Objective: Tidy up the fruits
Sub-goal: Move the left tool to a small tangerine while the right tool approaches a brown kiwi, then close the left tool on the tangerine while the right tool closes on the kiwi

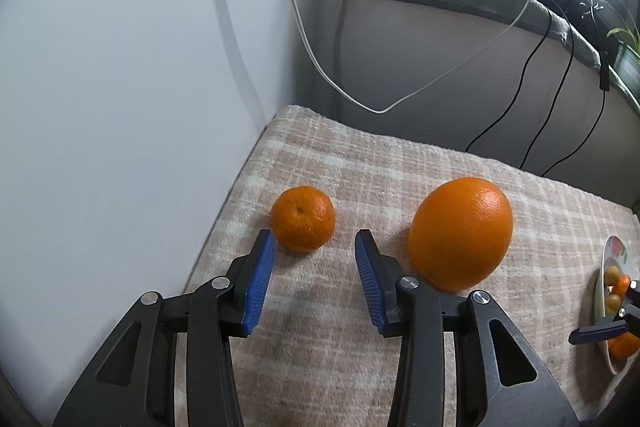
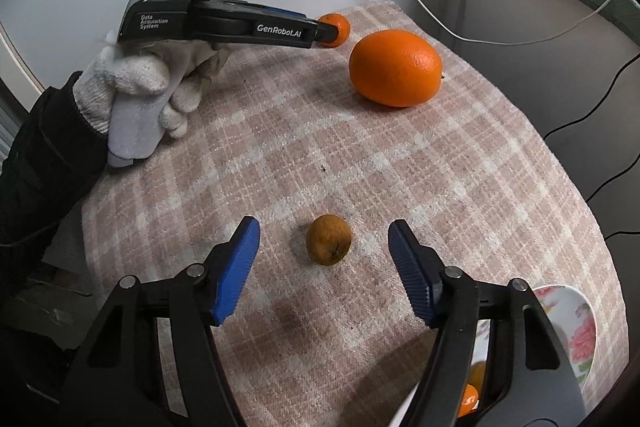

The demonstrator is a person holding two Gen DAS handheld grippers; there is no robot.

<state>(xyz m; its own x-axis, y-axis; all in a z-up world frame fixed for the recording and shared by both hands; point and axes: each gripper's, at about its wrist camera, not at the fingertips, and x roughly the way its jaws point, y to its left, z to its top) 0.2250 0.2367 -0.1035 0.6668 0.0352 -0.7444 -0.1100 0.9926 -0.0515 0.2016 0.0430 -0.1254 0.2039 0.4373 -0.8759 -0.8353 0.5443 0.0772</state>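
both grippers are in approach: the left gripper (image 1: 314, 243), half open and empty, is near the small mandarin (image 1: 302, 218); the right gripper (image 2: 324, 243), wide and empty, frames the brownish fruit (image 2: 329, 239). next each must close, then carry to the plate (image 2: 576, 311).

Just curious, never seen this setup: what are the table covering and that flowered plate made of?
The table covering looks like woven fabric, matt and fuzzy: a pink and cream plaid weave with nubby threads. The flowered plate seems glazed ceramic, perhaps melamine: smooth white surface, printed flowers, thin rim.
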